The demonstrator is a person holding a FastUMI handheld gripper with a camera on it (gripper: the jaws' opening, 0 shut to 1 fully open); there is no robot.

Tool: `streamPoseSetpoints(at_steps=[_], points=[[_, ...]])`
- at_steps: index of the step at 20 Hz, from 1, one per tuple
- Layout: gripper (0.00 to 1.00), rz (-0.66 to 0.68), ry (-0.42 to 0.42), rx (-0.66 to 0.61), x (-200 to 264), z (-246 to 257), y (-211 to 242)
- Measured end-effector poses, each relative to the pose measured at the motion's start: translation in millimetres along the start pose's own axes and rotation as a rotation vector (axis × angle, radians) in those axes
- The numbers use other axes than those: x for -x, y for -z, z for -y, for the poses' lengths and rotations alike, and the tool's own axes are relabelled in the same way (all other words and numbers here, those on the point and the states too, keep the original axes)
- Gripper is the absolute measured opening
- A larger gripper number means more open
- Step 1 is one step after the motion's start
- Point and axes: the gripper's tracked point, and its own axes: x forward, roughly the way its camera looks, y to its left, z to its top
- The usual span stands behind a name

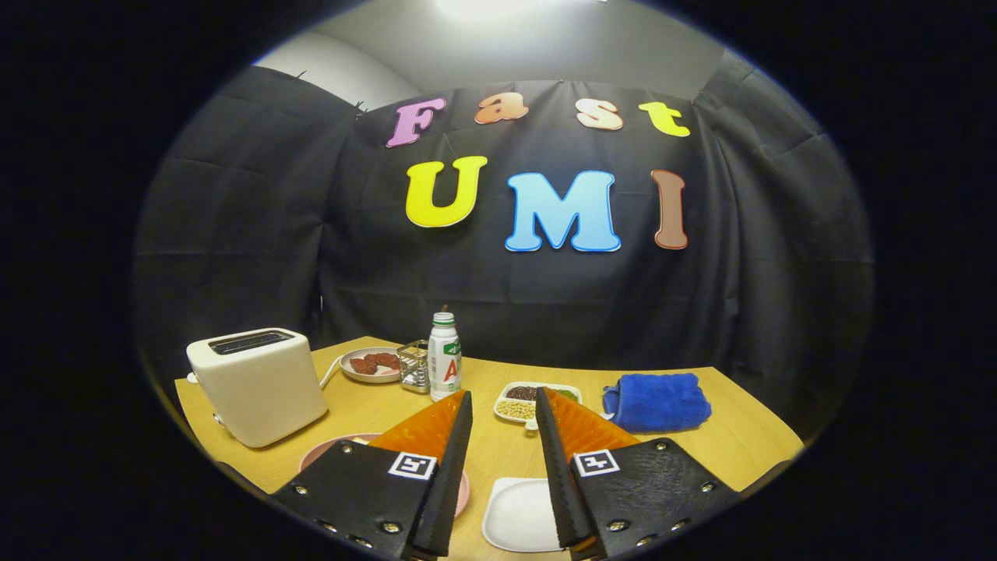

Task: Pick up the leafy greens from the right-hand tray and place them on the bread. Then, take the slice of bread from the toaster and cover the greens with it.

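Greens I cannot make out; a white tray [518, 514] lies between my jaws [503, 399], which stand wide and hold nothing. Toaster [257, 383] stands beyond them, left, on the desk [740, 436].

A pink plate [335, 448] sits mostly hidden behind one finger. The white tray [518, 514] (partly covered too) is cut off below.

The hand-held gripper [503, 399] sits in the lower middle of the frame, raised above the worktop [748, 436] and pointing forward and slightly down; its two fingers [436, 436] stand apart with a clear gap between them, nothing held; each finger tapers toward its tip, and the tips lean a little toward each other; a square marker sits on each finger's base.
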Motion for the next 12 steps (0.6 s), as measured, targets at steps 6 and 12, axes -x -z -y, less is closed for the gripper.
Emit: streamPoseSetpoints(at_steps=[6, 12], points=[[0.5, 0.001, 0.076, -0.057, 30.9, 105.5, -15.3], [0.5, 0.032, 0.163, -0.127, 65.8, 204.9, -20.8]])
